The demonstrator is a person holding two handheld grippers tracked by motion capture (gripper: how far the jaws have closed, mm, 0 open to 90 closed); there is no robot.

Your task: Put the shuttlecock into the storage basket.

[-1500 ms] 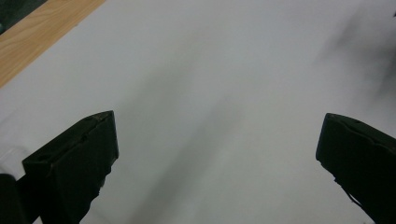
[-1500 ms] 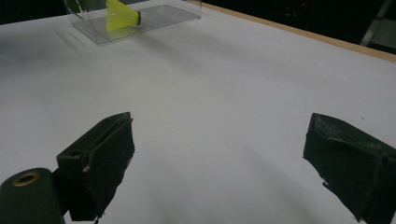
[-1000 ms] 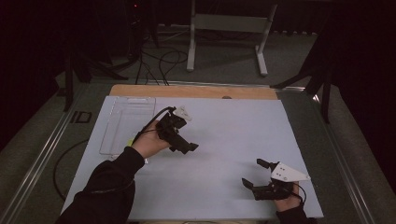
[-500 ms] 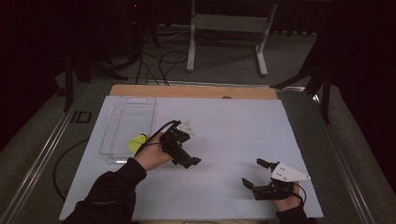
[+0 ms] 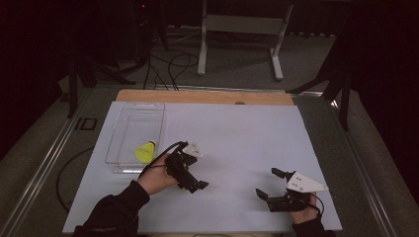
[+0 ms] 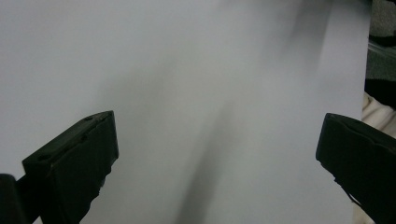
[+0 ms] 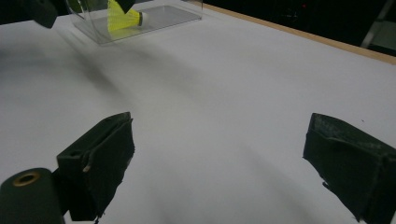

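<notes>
The shuttlecock (image 5: 145,152) lies in the clear tray (image 5: 129,126) at the surface's (image 5: 247,138) left side. Left claw (image 5: 191,178) hovers just right of the tray, jaws wide apart and empty — right claw (image 5: 269,183), well apart, likewise gapes empty.

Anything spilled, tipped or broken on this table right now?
Nothing stands out. The yellow shuttlecock lies on its side inside the clear tray, and both the left gripper and the right gripper are open and empty.

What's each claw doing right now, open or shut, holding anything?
Left claw: open, holding nothing, over the white table.
Right claw: open, holding nothing.
</notes>
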